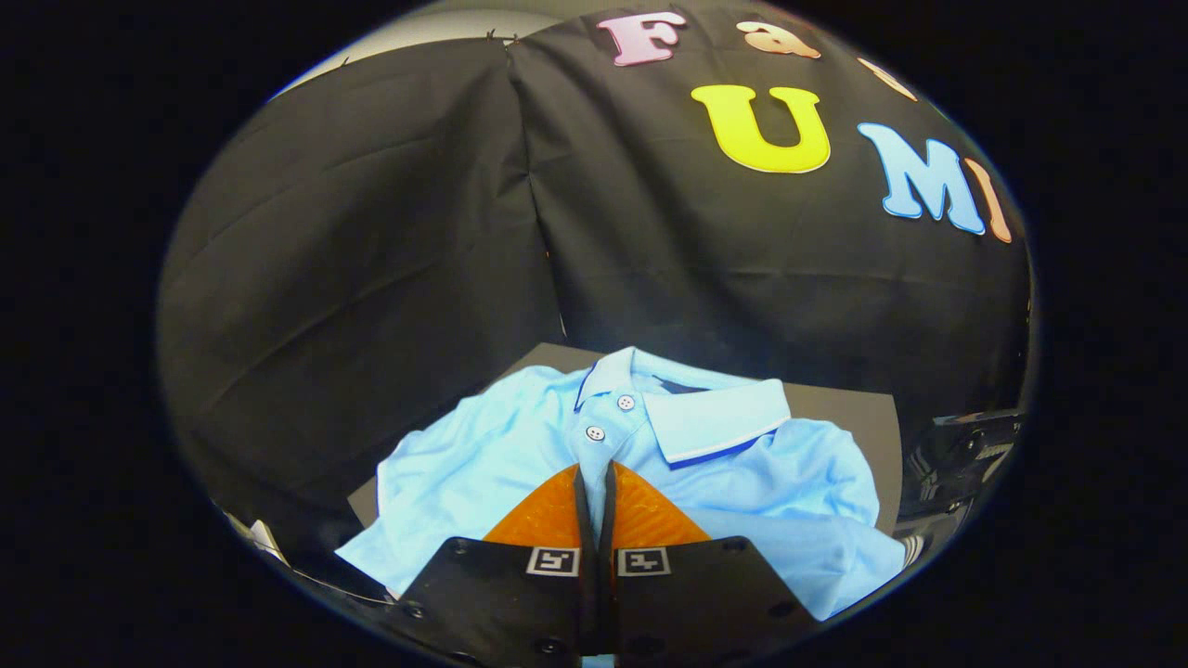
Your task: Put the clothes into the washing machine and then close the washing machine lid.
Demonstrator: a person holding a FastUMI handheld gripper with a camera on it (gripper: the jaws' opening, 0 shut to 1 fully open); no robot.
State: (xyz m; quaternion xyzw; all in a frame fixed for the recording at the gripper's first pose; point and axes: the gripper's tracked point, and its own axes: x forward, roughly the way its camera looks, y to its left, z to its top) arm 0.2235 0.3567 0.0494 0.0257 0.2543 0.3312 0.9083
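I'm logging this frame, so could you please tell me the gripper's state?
Gripper: closed, pinching a fold of the light blue polo shirt just below its buttons.

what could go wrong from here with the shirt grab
1. The gripper has its fingers nearly closed on a thin strip of the light blue polo shirt at the button placket; so little cloth could slip out when lifted.
2. The shirt is spread wide over the grey board, so sleeves and hem will likely trail and could snag on the board's edge.
3. The dark equipment beside the shirt's far sleeve could catch the dangling cloth.
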